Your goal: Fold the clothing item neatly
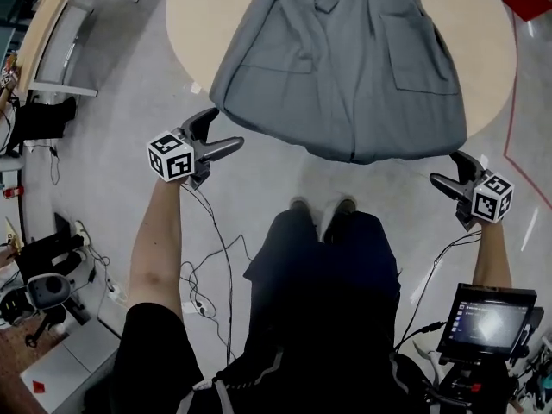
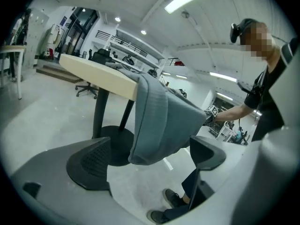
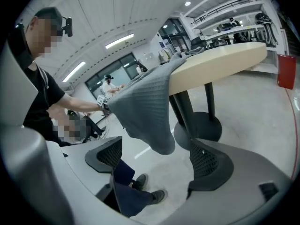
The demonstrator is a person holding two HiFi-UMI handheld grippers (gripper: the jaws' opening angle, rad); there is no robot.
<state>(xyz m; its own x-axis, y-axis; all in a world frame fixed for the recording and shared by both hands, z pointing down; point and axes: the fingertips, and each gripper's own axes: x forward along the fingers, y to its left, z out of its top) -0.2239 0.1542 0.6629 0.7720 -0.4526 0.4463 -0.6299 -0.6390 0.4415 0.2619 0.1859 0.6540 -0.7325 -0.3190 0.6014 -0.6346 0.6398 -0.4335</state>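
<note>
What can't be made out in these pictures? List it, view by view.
- Head view: grey garment, top cut off by the upper edge.
- Both gripper views: the garment's part lying on the table, hidden by the low angle.
- Head view: monitor print, too small and glared.

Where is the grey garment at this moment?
Head view: the grey garment lies spread on the round table, its hem hanging over the near rim between the left gripper and right gripper.
</note>
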